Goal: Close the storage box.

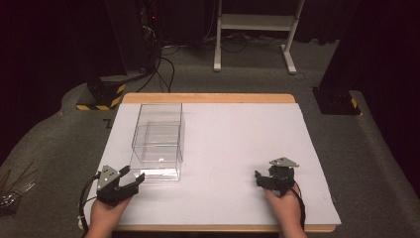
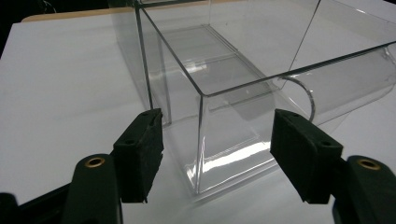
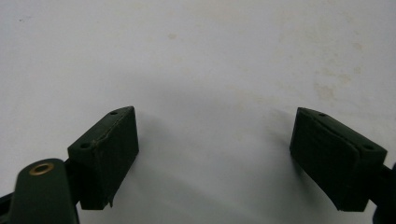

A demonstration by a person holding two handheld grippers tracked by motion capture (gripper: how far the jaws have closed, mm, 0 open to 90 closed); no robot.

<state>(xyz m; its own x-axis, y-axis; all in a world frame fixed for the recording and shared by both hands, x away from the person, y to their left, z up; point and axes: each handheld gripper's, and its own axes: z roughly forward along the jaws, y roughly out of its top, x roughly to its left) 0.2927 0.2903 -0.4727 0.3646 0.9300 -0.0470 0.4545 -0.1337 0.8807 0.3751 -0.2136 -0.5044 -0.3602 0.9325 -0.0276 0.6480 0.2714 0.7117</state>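
clear acrylic box [image 2: 233, 93]: faced by left gripper [image 2: 217, 144], jaws spread, likely for grasping; right gripper [image 3: 215, 154]: spread, parked over table [image 3: 196, 56]

The room is dark, with black walls or curtains all around. The floor [image 1: 237, 79] is covered in grey carpet. A wooden table [image 1: 208, 97] stands on it, and a big white sheet [image 1: 237, 148] covers most of its top. Behind the table is a white metal stand [image 1: 255, 29] with two legs. Black cables [image 1: 166, 64] lie tangled on the floor by a dark post. Its base [image 1: 104, 96] has yellow and black stripes. Another dark base [image 1: 337, 99] sits at the right.
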